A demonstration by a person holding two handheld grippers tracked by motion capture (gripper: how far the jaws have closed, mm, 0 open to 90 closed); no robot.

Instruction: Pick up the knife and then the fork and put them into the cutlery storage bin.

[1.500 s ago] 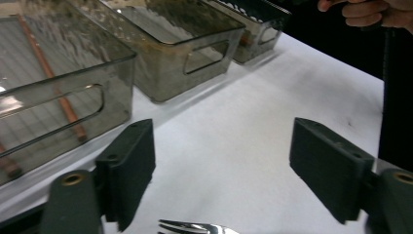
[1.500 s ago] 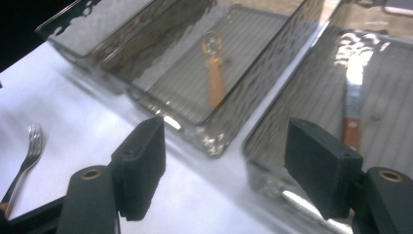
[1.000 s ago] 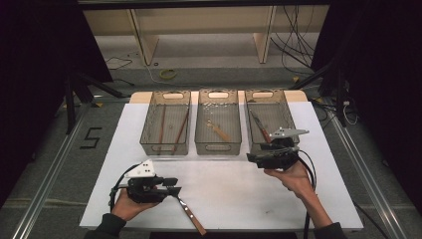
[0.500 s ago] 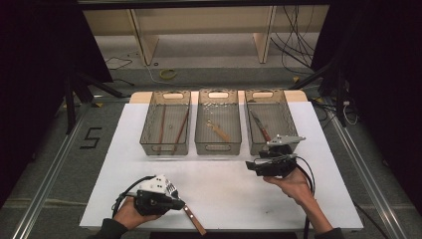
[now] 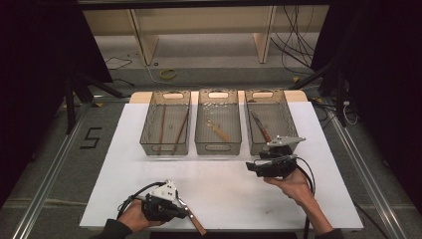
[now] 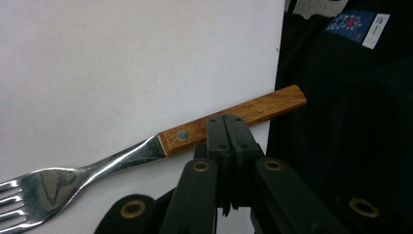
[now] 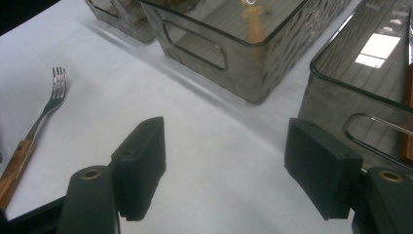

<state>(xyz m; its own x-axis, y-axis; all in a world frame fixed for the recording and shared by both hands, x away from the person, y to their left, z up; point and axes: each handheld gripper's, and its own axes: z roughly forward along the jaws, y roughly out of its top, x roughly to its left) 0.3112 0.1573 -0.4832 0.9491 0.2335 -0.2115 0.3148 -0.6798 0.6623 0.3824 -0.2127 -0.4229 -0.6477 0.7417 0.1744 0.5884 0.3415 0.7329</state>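
- We find the left gripper (image 6: 227, 127) with its jaws closed together on the wooden handle of the steel fork with the riveted brown handle (image 6: 146, 151); the jaws have just been closing, with that handle between them.
- The fork lies flat on the white table sheet (image 5: 219, 179) near its front edge, tines toward the trays; the handle end reaches past the sheet's edge.
- We judge the step to be the pick-up of the fork; the grip sits well back on the handle, so the tine end may droop; lift slowly and level, and confirm nothing slips before carrying it toward the three clear smoked plastic trays (image 5: 217, 124).
- The left hand (image 5: 134, 216) rests low at the sheet's near edge, gripper pointing across the table.
- The right gripper (image 7: 224, 165) hovers with jaws wide and empty just before the rightmost tray.
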